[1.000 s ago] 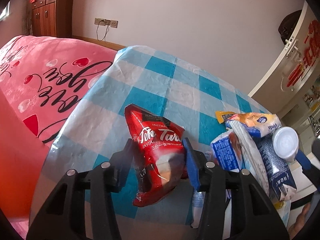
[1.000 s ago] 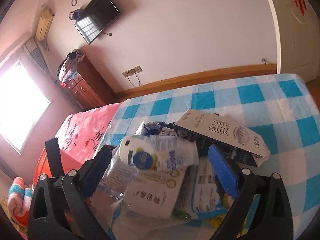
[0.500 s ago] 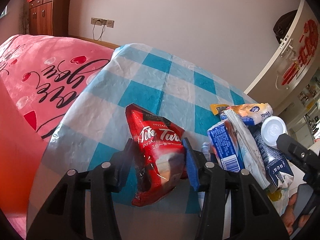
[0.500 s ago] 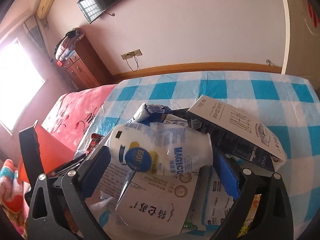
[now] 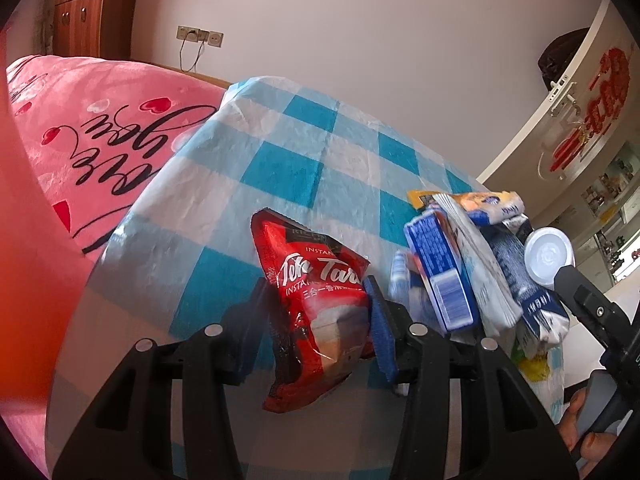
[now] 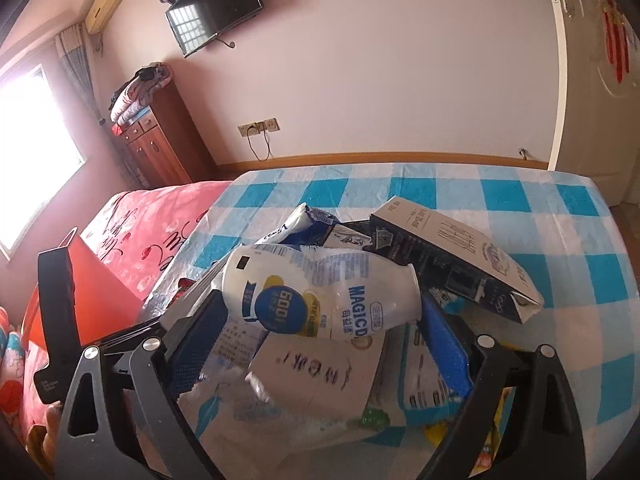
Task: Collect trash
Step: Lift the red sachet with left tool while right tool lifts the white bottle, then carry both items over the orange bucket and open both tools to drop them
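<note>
A red sachet (image 5: 320, 312) carried the words "Tek Tar" and "INSTANT", with a line of Chinese characters too small to read. A crumpled white bottle (image 6: 320, 300) bore "MAGICO" in blue letters and a blue roundel reading "600", seen upside down. The pink bedspread (image 5: 104, 136) beside the bench showed the script word "you".
</note>
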Tool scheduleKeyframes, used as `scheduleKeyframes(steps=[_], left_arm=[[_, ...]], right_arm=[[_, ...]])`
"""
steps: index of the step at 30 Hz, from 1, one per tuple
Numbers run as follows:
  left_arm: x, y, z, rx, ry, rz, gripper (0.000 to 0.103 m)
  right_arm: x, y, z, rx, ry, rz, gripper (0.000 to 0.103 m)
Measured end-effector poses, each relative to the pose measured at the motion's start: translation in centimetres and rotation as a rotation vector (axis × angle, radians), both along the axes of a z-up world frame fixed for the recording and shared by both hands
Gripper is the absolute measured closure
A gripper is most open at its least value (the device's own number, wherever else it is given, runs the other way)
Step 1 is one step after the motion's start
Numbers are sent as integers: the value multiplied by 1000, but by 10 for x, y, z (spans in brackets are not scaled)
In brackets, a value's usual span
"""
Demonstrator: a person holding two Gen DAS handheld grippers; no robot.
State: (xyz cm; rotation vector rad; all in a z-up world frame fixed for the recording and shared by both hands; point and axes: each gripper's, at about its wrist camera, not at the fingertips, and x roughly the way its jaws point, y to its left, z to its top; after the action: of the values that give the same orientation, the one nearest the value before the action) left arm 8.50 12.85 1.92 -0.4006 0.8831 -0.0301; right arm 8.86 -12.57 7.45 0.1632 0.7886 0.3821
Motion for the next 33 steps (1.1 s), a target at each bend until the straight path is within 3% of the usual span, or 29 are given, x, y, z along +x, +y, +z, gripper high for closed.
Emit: scheduleKeyframes(steps=[18,33], left_arm=[[-76,-4,21,-34,-58,-68,55],[-158,2,61,-47,-139,-128,55]], right_arm=[[-83,5,13,12,-46,-14,11],[-148,27,16,4,-11,29,11]])
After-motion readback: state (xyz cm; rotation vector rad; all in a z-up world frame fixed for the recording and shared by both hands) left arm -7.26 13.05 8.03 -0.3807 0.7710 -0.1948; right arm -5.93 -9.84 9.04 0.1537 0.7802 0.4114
